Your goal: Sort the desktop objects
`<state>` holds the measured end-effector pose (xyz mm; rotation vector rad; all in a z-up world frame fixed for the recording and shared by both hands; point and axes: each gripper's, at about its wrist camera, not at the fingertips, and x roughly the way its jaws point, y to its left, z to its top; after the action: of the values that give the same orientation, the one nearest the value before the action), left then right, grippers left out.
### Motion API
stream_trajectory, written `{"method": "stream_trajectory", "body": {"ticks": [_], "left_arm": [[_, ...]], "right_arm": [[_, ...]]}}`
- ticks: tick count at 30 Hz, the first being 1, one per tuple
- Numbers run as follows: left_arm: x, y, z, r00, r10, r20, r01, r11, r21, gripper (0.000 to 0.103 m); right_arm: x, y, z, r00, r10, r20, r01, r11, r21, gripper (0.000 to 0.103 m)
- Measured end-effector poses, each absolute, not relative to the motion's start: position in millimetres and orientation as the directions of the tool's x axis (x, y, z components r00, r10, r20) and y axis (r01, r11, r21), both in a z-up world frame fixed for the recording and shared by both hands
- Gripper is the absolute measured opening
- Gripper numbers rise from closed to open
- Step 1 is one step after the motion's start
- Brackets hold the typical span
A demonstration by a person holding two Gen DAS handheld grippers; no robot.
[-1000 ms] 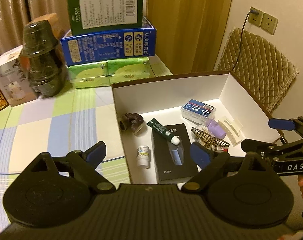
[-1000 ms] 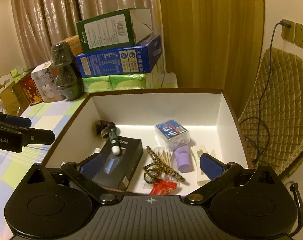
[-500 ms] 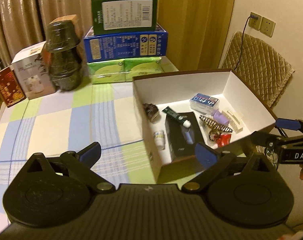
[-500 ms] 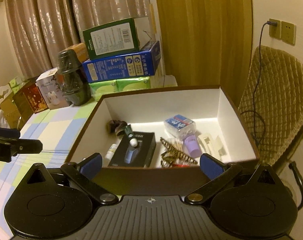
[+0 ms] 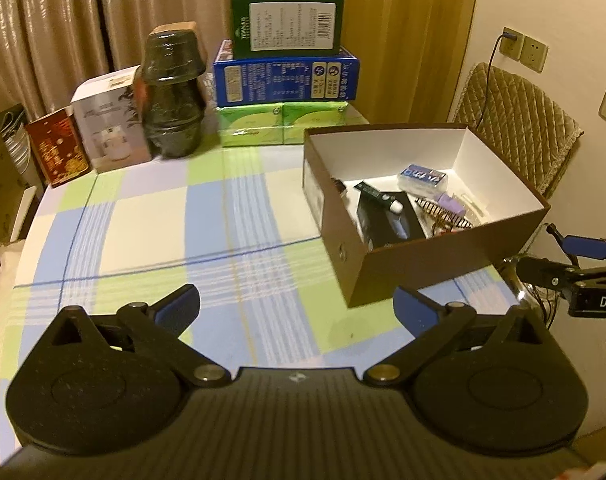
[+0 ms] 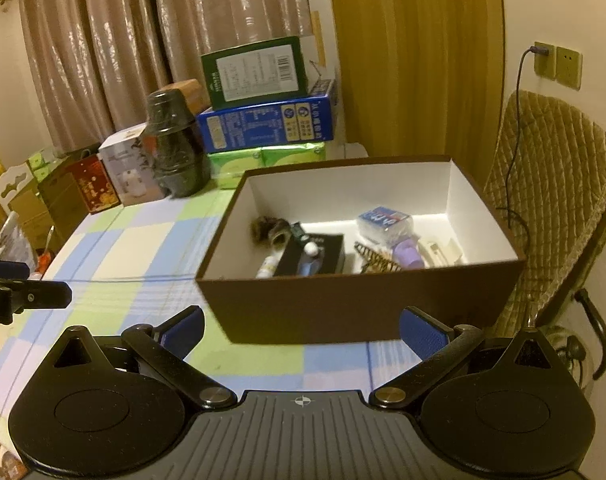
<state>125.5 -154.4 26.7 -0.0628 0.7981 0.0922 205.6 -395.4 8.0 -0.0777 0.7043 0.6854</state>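
A brown box with white inside (image 5: 419, 258) (image 6: 355, 306) stands at the right of the checked tablecloth. It holds several small things: a black case (image 5: 387, 220) (image 6: 315, 258), a blue-white packet (image 5: 423, 178) (image 6: 385, 222), a purple cap (image 6: 409, 256), a striped hair clip (image 5: 443, 212) (image 6: 377, 258) and a small white bottle (image 6: 267, 266). My left gripper (image 5: 297, 304) is open and empty over the cloth, left of the box's near corner. My right gripper (image 6: 301, 326) is open and empty just in front of the box.
Stacked green and blue cartons (image 5: 287, 60) (image 6: 263, 112), a dark wrapped jar (image 5: 173, 92) (image 6: 175, 144) and gift boxes (image 5: 109, 120) line the table's far edge. A padded chair (image 5: 515, 120) (image 6: 551, 192) stands right of the box. The table edge (image 5: 27, 232) runs at the left.
Both grippers have pulled back and up from the box, so it looks smaller and farther. Both stay open and empty. The box contents have not moved.
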Motion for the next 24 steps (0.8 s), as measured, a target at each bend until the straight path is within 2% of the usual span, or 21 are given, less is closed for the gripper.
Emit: {"method": "stream_trajectory", "body": {"ticks": [24], "left_arm": [[14, -136, 26, 0.68, 0.125, -0.722, -0.176, 0.984, 0.004, 0.102]], "right_arm": [[96, -370, -6, 0.493, 0.573, -0.654, -0.656, 0.739, 0.154, 0.101]]}}
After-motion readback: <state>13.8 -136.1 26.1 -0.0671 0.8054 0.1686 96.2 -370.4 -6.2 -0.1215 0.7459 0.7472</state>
